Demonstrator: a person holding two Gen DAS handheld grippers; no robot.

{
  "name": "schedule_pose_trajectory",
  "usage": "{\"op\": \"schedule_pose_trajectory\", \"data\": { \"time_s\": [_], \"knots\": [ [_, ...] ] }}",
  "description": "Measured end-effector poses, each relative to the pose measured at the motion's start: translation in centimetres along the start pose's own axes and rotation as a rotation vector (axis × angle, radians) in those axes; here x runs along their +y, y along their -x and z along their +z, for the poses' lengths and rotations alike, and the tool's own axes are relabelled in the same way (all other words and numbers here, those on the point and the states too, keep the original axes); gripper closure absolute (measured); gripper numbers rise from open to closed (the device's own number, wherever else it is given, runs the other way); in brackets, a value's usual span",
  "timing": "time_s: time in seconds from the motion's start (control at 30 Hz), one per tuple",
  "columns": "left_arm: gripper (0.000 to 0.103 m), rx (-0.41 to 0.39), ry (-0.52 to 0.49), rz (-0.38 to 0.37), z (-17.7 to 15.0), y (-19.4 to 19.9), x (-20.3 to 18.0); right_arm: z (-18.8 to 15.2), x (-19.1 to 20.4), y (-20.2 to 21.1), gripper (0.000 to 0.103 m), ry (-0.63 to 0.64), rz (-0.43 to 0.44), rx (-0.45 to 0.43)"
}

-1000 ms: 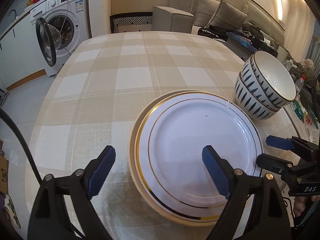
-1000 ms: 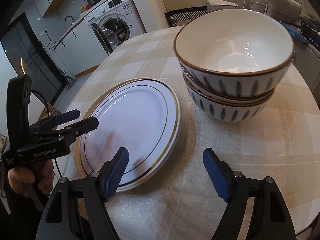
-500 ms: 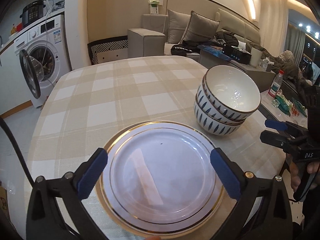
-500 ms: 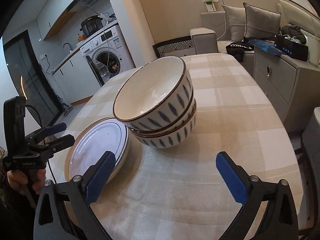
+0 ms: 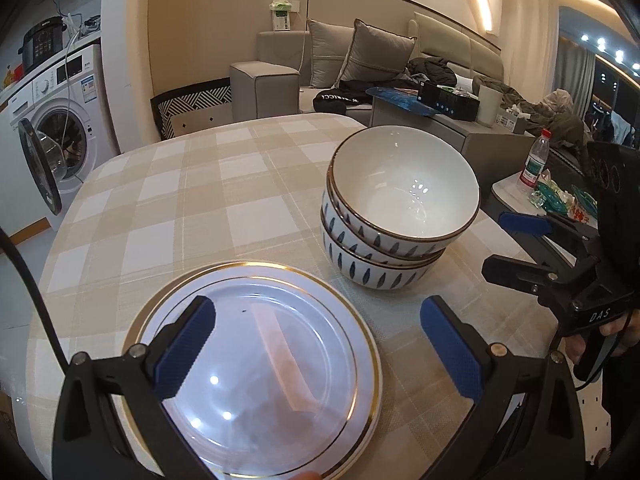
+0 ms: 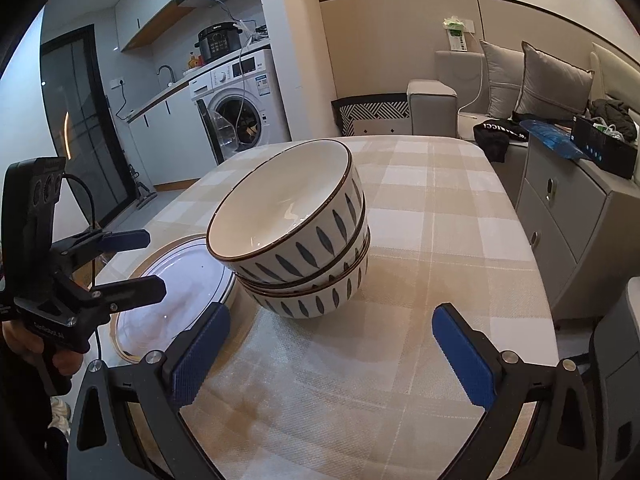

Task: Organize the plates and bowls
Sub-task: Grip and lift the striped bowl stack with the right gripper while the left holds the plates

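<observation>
We hold our left gripper [image 5: 318, 346] fingers spread over stacked gold-rimmed white plates [image 5: 280, 364], right gripper [image 6: 330, 346] fingers spread empty before nested blue-leaf white bowls [image 6: 292, 232], near desk [image 6: 440, 216] edge.

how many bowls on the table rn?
3, nested in one stack on the checked tablecloth, just right of the plates: top bowl, middle bowl, bottom bowl. Another tucked inside can't be ruled out.

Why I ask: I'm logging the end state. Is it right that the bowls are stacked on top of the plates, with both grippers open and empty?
Not quite. The stacked bowls stand on the tablecloth beside the plates, not on them, as the left wrist view shows. The left gripper and the right gripper are indeed open and empty.
</observation>
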State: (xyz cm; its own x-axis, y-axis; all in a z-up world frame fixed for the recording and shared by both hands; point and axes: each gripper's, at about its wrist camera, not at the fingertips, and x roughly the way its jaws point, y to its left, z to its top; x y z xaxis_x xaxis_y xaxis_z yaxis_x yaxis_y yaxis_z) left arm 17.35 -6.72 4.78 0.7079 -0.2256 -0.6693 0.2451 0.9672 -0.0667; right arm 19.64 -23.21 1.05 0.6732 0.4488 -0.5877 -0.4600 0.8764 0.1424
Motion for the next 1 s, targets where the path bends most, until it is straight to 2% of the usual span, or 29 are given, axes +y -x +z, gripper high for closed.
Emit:
{"op": "schedule_pose_trajectory", "data": {
  "time_s": [0.4, 0.67, 1.0],
  "knots": [
    [0.000, 0.050, -0.048, -0.018, 0.8, -3.0, -1.9, 1.2, -2.5, -3.2, 0.000, 0.153, 0.122, 0.085],
    [0.000, 0.077, -0.094, -0.062, 1.6, -4.5, -3.0, 1.7, -2.3, -6.3, 0.000, 0.314, 0.185, 0.157],
    [0.000, 0.096, -0.113, -0.088, 2.5, -6.0, -3.5, 1.8, -1.4, -8.2, 0.000, 0.494, 0.255, 0.144]
  ]
}}
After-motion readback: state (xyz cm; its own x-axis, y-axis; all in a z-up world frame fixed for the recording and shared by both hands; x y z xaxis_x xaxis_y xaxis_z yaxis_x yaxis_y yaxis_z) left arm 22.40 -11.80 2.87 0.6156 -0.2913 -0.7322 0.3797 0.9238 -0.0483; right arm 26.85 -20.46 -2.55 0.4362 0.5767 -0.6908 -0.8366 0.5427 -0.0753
